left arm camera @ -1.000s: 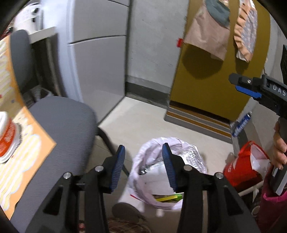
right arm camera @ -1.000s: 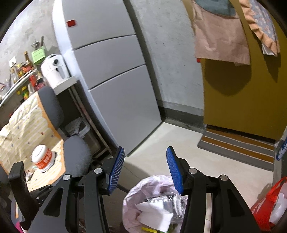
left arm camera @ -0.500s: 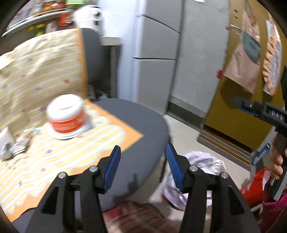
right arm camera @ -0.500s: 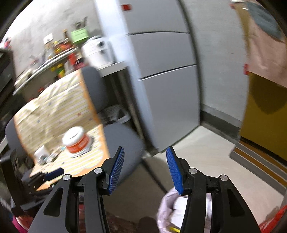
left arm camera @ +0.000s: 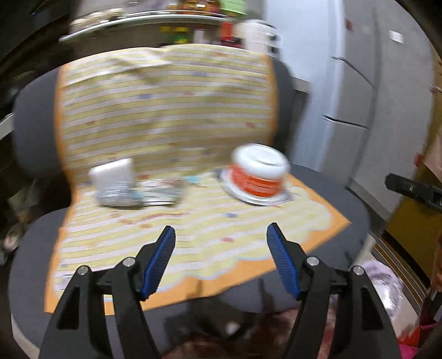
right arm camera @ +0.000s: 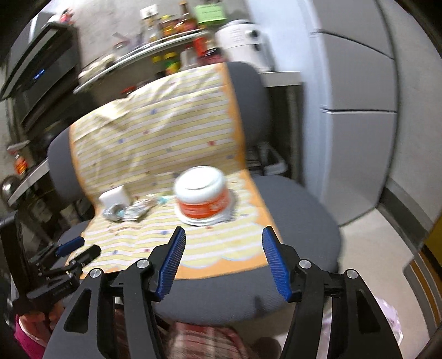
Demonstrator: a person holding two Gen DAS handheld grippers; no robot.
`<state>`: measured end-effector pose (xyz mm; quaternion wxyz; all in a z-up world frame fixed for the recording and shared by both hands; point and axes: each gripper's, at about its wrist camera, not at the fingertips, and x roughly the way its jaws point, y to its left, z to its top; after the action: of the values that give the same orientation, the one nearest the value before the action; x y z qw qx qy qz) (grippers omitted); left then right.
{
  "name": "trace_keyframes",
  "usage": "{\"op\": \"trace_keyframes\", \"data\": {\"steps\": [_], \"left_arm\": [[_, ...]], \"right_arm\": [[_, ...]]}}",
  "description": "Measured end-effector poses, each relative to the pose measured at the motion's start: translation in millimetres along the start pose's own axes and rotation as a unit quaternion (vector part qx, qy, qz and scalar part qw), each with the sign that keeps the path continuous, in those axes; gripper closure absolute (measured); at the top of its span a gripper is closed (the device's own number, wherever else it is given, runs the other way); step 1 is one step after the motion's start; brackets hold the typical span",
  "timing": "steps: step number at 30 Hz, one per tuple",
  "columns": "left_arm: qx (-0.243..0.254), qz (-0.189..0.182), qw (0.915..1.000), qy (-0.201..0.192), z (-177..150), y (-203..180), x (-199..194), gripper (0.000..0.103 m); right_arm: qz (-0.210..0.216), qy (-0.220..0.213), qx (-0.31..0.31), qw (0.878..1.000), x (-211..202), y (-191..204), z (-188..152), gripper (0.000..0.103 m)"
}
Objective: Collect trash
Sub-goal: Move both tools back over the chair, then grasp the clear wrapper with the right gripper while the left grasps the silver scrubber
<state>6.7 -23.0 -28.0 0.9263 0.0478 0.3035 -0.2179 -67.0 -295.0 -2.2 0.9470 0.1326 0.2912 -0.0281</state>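
An upturned white and orange bowl [left arm camera: 259, 176] [right arm camera: 203, 196] rests on its lid on a yellow striped cloth [left arm camera: 193, 229] draped over a grey office chair [right arm camera: 301, 210]. Left of it stand a small white cup [left arm camera: 113, 176] [right arm camera: 114, 197] and crumpled foil wrappers [left arm camera: 157, 193] [right arm camera: 129, 212]. My left gripper [left arm camera: 220, 233] hovers over the seat's front, jaws opening with nothing between them. My right gripper [right arm camera: 223, 234] hangs just short of the bowl, jaws also opening and empty. The pale pink trash bag [left arm camera: 384, 284] [right arm camera: 386, 325] sits on the floor at the lower right.
A grey cabinet [right arm camera: 359, 110] stands right of the chair. Behind it are a white appliance [right arm camera: 243, 44] and a shelf of bottles [right arm camera: 165, 24]. The left gripper [right arm camera: 74, 248] shows at the right wrist view's left edge. Everything is motion-blurred.
Both views have swung from the trash bag on the floor over to the chair with the bowl and wrappers. Both pairs of jaws stand wider apart than before.
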Motion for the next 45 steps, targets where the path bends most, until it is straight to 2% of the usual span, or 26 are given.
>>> {"op": "trace_keyframes", "data": {"steps": [5, 10, 12, 15, 19, 21, 23, 30, 32, 34, 35, 38, 42, 45], "left_arm": [[-0.034, 0.072, 0.9968, -0.007, 0, 57, -2, 0.036], [-0.061, 0.113, 0.9917, -0.006, 4, 99, 4, 0.035], [-0.065, 0.127, 0.9897, -0.005, 9, 113, 10, 0.035], [-0.070, 0.150, 0.9863, -0.002, 17, 132, 20, 0.035], [-0.080, 0.167, 0.9827, -0.004, 33, 156, 35, 0.035], [-0.082, 0.170, 0.9819, -0.004, 39, 164, 41, 0.035], [-0.085, 0.169, 0.9820, -0.001, 43, 171, 51, 0.035], [-0.098, 0.149, 0.9834, 0.034, 29, 180, 81, 0.035], [-0.105, 0.145, 0.9830, 0.042, 25, 183, 84, 0.035], [-0.114, 0.141, 0.9823, 0.048, 22, 186, 83, 0.035], [-0.116, 0.140, 0.9821, 0.050, 22, 187, 83, 0.035], [-0.115, 0.138, 0.9824, 0.051, 21, 186, 77, 0.035], [-0.111, 0.131, 0.9838, 0.051, 24, 182, 74, 0.035], [-0.110, 0.121, 0.9849, 0.057, 30, 176, 79, 0.035]], "right_arm": [[0.034, 0.024, -0.035, 0.999, 40, 45, 14, 0.044], [0.061, 0.051, -0.072, 0.994, 91, 87, 25, 0.046], [0.072, 0.069, -0.087, 0.991, 120, 106, 29, 0.065], [0.088, 0.095, -0.086, 0.988, 162, 122, 33, 0.076], [0.118, 0.136, -0.049, 0.982, 215, 134, 34, 0.072], [0.134, 0.159, -0.023, 0.978, 240, 139, 31, 0.063], [0.142, 0.183, 0.002, 0.973, 263, 141, 28, 0.061], [0.152, 0.226, 0.083, 0.959, 315, 139, 24, 0.058], [0.153, 0.226, 0.103, 0.956, 324, 138, 27, 0.058], [0.147, 0.219, 0.114, 0.958, 325, 137, 31, 0.066], [0.147, 0.213, 0.117, 0.959, 324, 136, 33, 0.082], [0.160, 0.159, 0.098, 0.969, 293, 136, 48, 0.098], [0.154, 0.097, 0.035, 0.983, 240, 136, 63, 0.101], [0.121, 0.054, -0.016, 0.991, 203, 132, 68, 0.101]]}}
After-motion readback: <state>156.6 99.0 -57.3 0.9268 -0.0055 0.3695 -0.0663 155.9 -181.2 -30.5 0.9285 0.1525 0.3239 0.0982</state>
